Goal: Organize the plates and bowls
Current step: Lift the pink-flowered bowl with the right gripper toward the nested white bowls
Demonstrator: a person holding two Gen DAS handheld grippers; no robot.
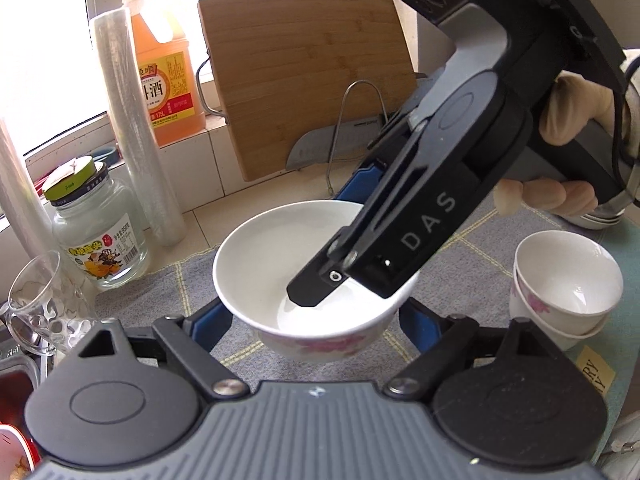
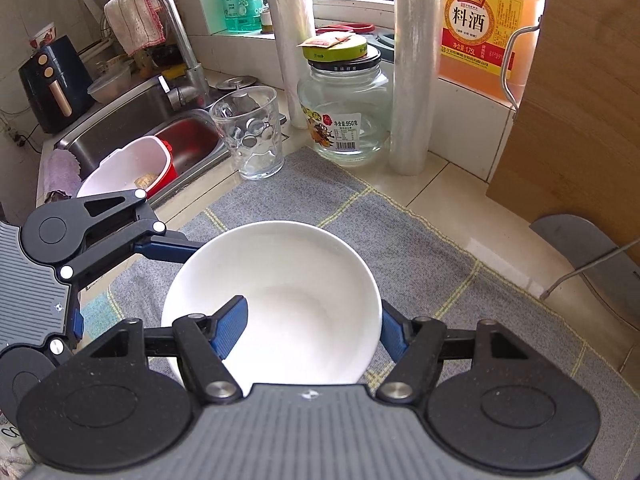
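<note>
We see a white bowl point(image 1: 280, 264) with pink flowers printed on its outer wall, and two stacked white cups point(image 1: 568, 288) bearing the same pink blossoms. The mat point(image 2: 420, 256) under them is grey, crossed by thin yellow stitched lines. Both grippers are black and grey with blue finger pads point(image 2: 230, 326). The bottle point(image 2: 480, 20) is orange with a yellow-and-red label.

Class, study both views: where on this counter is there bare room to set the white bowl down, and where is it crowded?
Free: the grey mat between the white bowl and the cutting board, and the mat patch before the glass tumbler. Crowded: the back row of tumbler, jar and film roll, and the stacked cups.
</note>
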